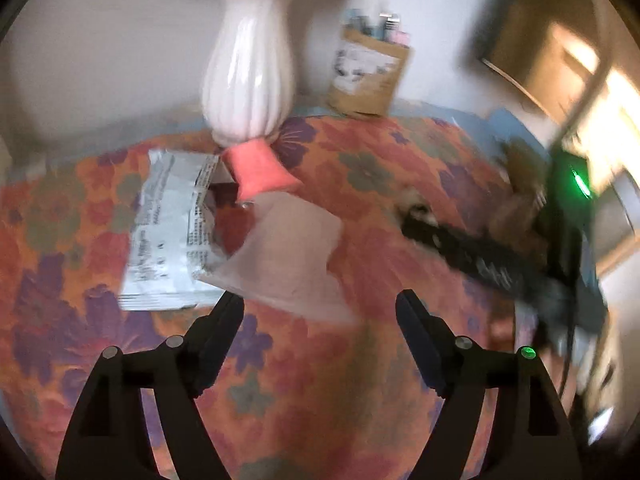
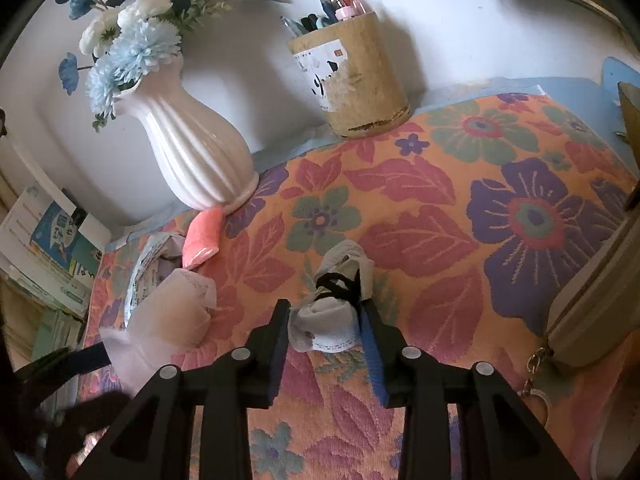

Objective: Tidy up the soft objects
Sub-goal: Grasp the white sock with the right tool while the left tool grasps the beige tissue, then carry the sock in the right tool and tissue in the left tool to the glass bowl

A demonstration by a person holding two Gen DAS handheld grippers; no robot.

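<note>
My right gripper (image 2: 326, 320) is shut on a bundle of white lace cloth with a black strap (image 2: 336, 300), held just over the flowered tablecloth (image 2: 460, 200). A sheer pale-pink cloth (image 2: 168, 316) lies at the left; it also shows in the blurred left wrist view (image 1: 288, 256). A rolled coral-pink cloth (image 2: 202, 236) lies at the vase's foot, also in the left wrist view (image 1: 258, 172). My left gripper (image 1: 320, 308) is open and empty, just short of the sheer cloth. The right gripper (image 1: 480, 256) shows at the right of the left wrist view.
A white ribbed vase (image 2: 196, 152) with blue flowers stands at the back left, and a brown pen holder (image 2: 352, 84) at the back. A printed plastic packet (image 1: 168, 232) lies left of the sheer cloth. Books (image 2: 44, 248) are stacked off the table's left edge.
</note>
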